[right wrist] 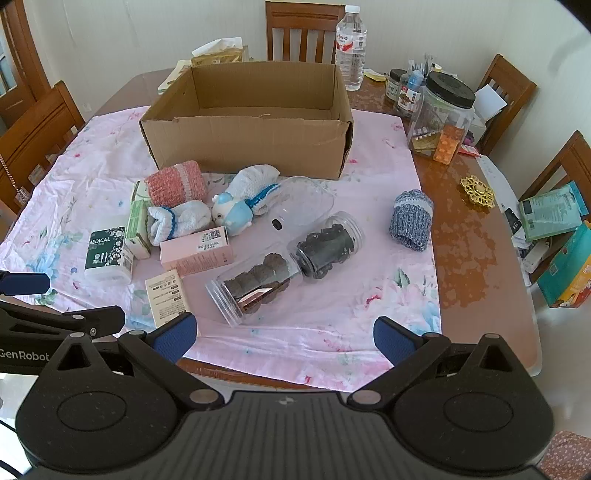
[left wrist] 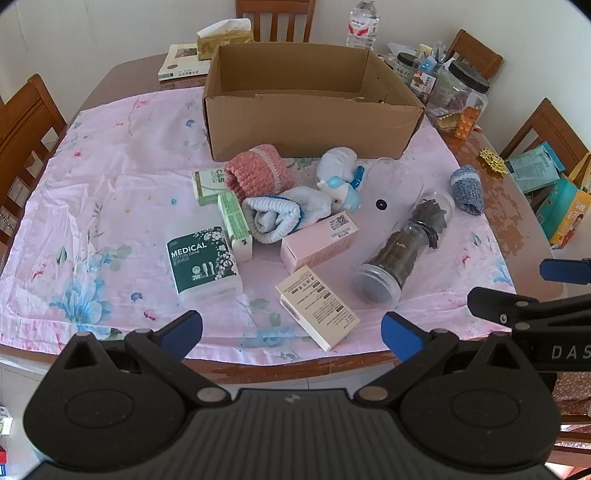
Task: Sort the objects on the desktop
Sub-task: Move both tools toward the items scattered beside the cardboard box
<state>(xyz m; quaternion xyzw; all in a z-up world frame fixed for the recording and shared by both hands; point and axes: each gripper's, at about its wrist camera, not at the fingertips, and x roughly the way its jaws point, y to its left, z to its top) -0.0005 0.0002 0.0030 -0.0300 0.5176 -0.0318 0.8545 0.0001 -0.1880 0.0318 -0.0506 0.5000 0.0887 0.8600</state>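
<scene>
An open cardboard box (left wrist: 310,125) (right wrist: 251,144) stands at the back of the pink floral cloth (left wrist: 110,177) (right wrist: 332,325). In front of it lie a pink knitted roll (left wrist: 258,171) (right wrist: 175,182), a white-blue towel roll (left wrist: 280,216), a blue-white toy (left wrist: 341,184) (right wrist: 236,214), a green medical swab pack (left wrist: 203,264) (right wrist: 107,251), a pink carton (left wrist: 317,240) (right wrist: 195,251), a white carton (left wrist: 317,308) (right wrist: 166,295), two clear jars (left wrist: 402,247) (right wrist: 284,266) and a blue knitted roll (left wrist: 467,190) (right wrist: 412,219). My left gripper (left wrist: 291,334) and right gripper (right wrist: 284,338) hover open over the near table edge, holding nothing.
Wooden chairs ring the table. A tissue box (left wrist: 225,37), a book (left wrist: 183,62) and a water bottle (left wrist: 364,24) (right wrist: 351,46) stand behind the box. Lidded jars (right wrist: 441,114), a gold ornament (right wrist: 476,192) and packets (right wrist: 552,212) crowd the right side.
</scene>
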